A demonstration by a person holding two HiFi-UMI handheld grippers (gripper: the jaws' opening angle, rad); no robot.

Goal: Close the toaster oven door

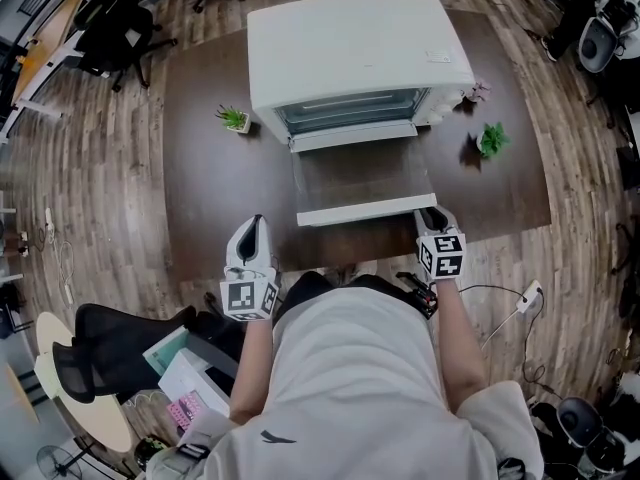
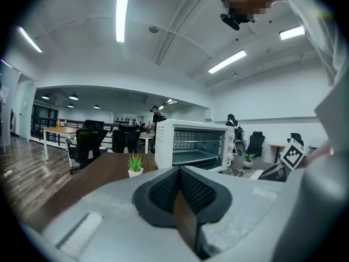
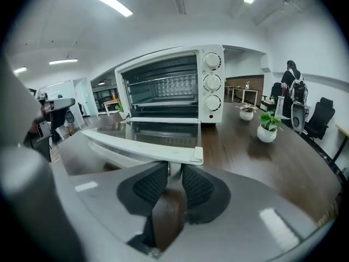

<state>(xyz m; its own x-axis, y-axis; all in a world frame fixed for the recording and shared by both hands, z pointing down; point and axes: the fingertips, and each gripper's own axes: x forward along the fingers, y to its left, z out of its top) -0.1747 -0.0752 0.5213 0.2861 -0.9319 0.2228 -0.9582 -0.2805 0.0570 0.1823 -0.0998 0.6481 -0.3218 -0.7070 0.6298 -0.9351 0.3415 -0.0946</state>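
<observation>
Oven door [image 1: 365, 183]: lies fully open, swing-up not begun. My right gripper [image 3: 170, 172] clamps the handle [image 3: 142, 149] end between its jaws. Left gripper [image 2: 179, 174] is clenched, nothing between its jaws.

Black office chairs [image 1: 115, 33] stand on wood-plank floor [image 1: 100, 168] around a dark table [image 1: 210, 198].

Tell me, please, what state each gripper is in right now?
Left gripper: closed, empty.
Right gripper: closed on the door handle.
</observation>
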